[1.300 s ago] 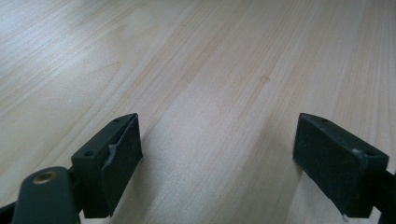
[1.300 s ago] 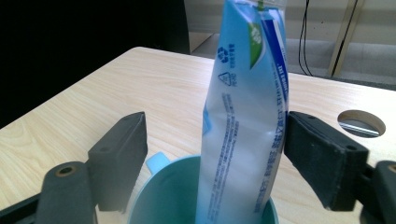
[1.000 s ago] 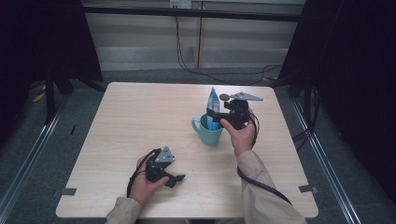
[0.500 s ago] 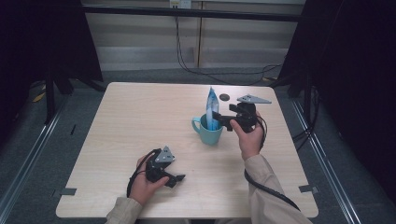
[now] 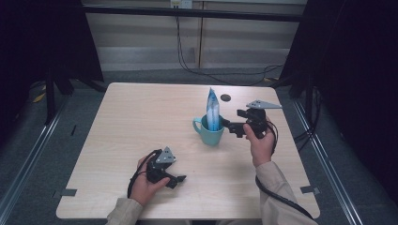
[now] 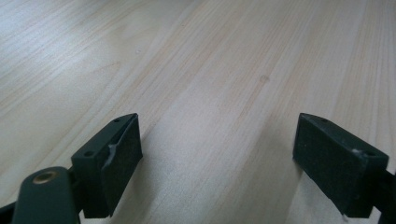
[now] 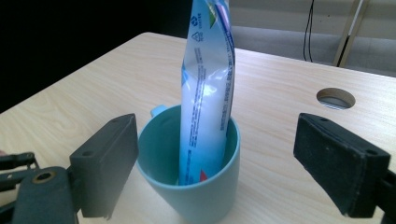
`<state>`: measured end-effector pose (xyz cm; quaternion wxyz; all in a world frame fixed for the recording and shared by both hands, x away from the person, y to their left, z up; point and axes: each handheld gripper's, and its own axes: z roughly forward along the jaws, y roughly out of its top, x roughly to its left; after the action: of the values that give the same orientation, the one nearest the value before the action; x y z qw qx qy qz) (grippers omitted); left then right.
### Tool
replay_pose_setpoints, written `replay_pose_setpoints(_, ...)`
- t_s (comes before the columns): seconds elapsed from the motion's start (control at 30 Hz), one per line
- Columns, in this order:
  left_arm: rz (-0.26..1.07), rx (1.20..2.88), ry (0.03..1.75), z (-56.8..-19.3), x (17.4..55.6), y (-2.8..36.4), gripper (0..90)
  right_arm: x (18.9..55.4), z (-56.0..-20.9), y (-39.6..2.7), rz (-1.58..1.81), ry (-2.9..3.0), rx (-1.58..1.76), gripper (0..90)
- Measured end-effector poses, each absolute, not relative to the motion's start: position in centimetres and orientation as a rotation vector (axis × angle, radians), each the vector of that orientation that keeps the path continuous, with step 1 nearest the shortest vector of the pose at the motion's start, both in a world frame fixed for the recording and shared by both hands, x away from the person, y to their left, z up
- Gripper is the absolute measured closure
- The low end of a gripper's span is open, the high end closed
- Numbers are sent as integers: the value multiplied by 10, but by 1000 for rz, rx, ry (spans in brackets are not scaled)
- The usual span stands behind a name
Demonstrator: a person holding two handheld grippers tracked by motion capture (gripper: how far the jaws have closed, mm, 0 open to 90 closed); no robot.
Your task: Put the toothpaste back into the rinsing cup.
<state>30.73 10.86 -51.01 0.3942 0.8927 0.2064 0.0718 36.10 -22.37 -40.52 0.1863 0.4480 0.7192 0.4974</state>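
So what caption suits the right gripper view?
Open right claw facing a teal mug holding an upright blue-white packet.

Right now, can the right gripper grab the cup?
Probably yes. The right gripper is open right beside the teal cup, its jaws spread wider than the cup, and nothing stands between them. The blue packet stands inside.

Only the mug [image 5: 210,131] with its upright pouch [image 5: 213,110] blocks the table [image 5: 141,117]; all around lies open.
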Motion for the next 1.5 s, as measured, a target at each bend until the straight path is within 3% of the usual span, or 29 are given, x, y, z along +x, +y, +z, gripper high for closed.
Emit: replay_pose_setpoints(1.5,182,2264,523,-510,307,109,151,315,-453,-253,1278,2207,1208,140)
